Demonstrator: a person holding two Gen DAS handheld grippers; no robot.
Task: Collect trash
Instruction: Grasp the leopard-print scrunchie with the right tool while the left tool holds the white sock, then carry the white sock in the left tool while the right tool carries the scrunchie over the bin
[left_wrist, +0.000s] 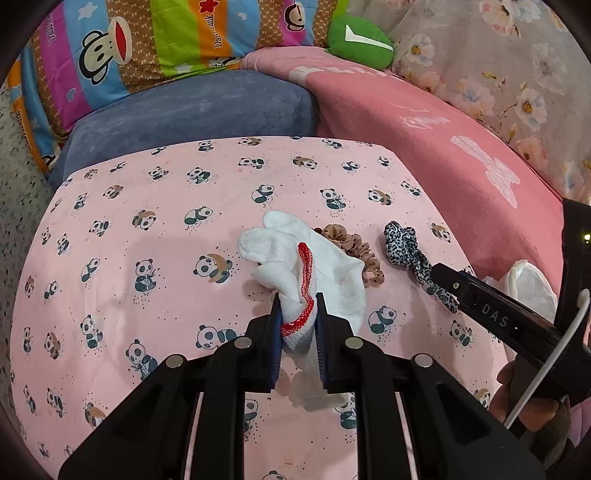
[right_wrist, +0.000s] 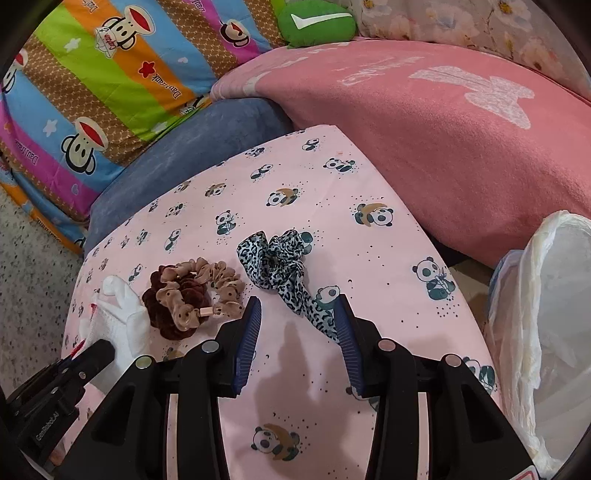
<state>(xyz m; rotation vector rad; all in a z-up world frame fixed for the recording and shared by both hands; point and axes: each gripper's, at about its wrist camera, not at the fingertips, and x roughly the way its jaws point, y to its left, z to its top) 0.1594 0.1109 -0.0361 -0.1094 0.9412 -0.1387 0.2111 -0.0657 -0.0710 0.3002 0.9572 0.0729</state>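
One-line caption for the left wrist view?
Left hand-held gripper shut on a white sock above the panda-print sheet, scrunchies beside it.

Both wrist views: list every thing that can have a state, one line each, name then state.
left gripper: shut on the white sock.
white sock: crumpled, one end pinched, the rest on the panda sheet.
right gripper: open, holding nothing, jaws astride the leopard scrunchie's tail.
leopard scrunchie: lying loose on the sheet.
brown scrunchies: piled together, ungripped.
bin bag: mouth open, at the sheet's right edge.
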